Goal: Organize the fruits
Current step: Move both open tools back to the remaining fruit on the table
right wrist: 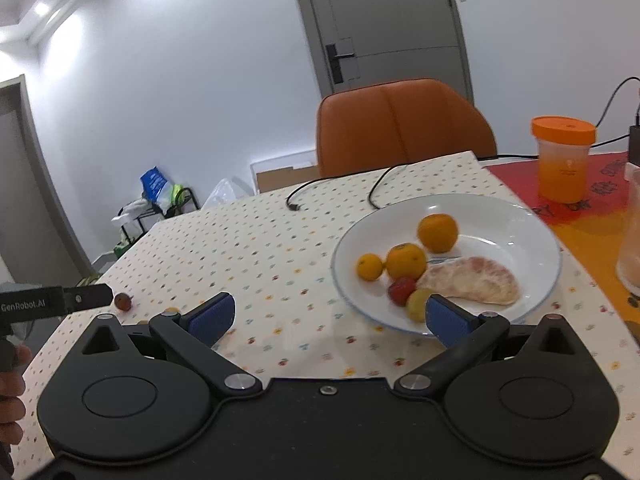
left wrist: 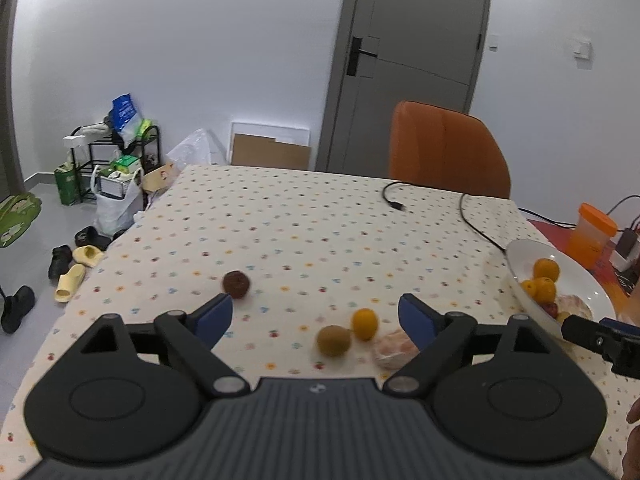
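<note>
We are midway through gathering fruit, by our reading: the white plate on the dotted tablecloth already carries 3 oranges, a big peeled pomelo wedge, a small red fruit and a yellowish one beside it. Left out on the cloth we count 4 pieces.

Largest first: a peeled citrus chunk lies right against the inner side of the left gripper's right-hand finger, partly hidden behind it. Next the kiwi, sitting between the 2 fingers, closer to the right one. Touching or just beside it, a little farther out, is a small orange. Smallest, a dark brown fruit lies just beyond the tip of the left-hand finger, well apart from the other 3.

The left gripper is spread wide with nothing in it, held low over the cloth. The right gripper is spread wide too and carries nothing; its right-hand finger overlaps the plate's near rim, the plate just ahead and to the right.

The next move, we judge, calls for the left gripper to pick 1 piece. The kiwi and small orange crowd each other, so closing on one may nudge the other. Round fruit rolls; we would want a centred, gentle squeeze.
</note>
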A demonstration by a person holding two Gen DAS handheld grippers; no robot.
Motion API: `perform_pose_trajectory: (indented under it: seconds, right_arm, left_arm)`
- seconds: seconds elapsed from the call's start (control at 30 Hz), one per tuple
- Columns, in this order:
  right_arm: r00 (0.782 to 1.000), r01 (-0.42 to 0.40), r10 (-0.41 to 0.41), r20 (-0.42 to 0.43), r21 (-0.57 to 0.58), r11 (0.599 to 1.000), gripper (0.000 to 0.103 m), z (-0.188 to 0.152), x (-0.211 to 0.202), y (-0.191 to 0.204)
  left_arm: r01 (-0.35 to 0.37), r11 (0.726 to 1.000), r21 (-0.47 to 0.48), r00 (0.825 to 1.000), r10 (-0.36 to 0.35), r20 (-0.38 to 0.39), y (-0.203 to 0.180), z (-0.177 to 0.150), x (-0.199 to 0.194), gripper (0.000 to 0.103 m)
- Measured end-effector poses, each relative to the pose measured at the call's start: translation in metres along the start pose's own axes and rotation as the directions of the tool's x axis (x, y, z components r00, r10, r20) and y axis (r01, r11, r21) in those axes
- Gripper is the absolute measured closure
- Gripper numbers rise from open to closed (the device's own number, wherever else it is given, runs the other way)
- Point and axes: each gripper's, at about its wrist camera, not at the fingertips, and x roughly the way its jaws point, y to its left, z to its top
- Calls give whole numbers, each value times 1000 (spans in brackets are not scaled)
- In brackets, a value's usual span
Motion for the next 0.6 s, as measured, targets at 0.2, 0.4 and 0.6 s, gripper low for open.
perform_pose_trajectory:
  seconds: [0.2, 0.4, 0.6]
  right_arm:
    - [999, -26, 25, -23, -33, 999, 0, -2, 9, 18]
    - [997, -55, 53, -50, -55, 997, 0, -5, 20, 32]
    - [994, -87, 81, -76, -84, 993, 0, -7, 29, 44]
  left_arm:
    - [-12, 1000, -18, 1000, 12, -12, 15, -3, 1, 14]
    - [-12, 1000, -29, 1000, 11, -22, 21, -9, 5, 14]
    - [17, 999, -49, 999, -18, -27, 23, -14, 12, 15]
